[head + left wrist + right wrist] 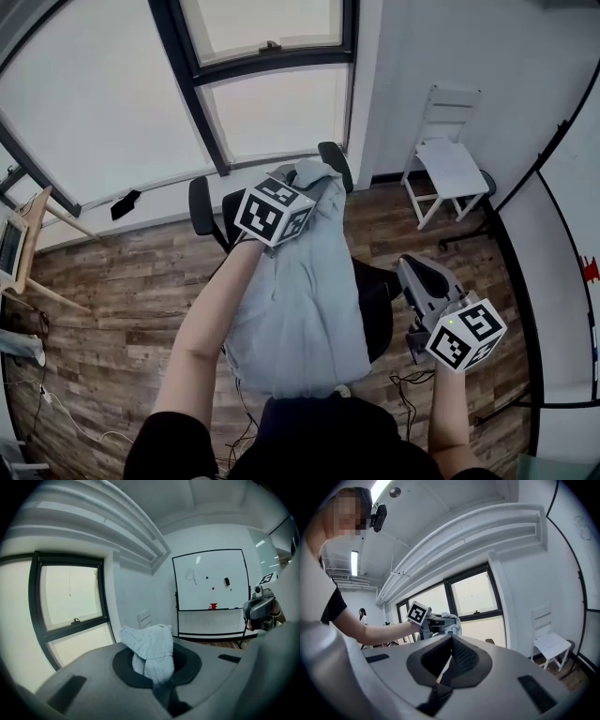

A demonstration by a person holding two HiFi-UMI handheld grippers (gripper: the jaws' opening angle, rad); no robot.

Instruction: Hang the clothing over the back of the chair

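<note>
The clothing [300, 300], judged soft, light and floppy, is pinched near its top edge by the left gripper [309, 176], while the right gripper [410, 270] is shut on nothing.

Soft matt cloth clothing [300, 309]; wood-plank floor [112, 281], matt grain.

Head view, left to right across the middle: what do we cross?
In order: black object on the window ledge → left tool, shut on the light blue garment → right tool → whiteboard.
</note>
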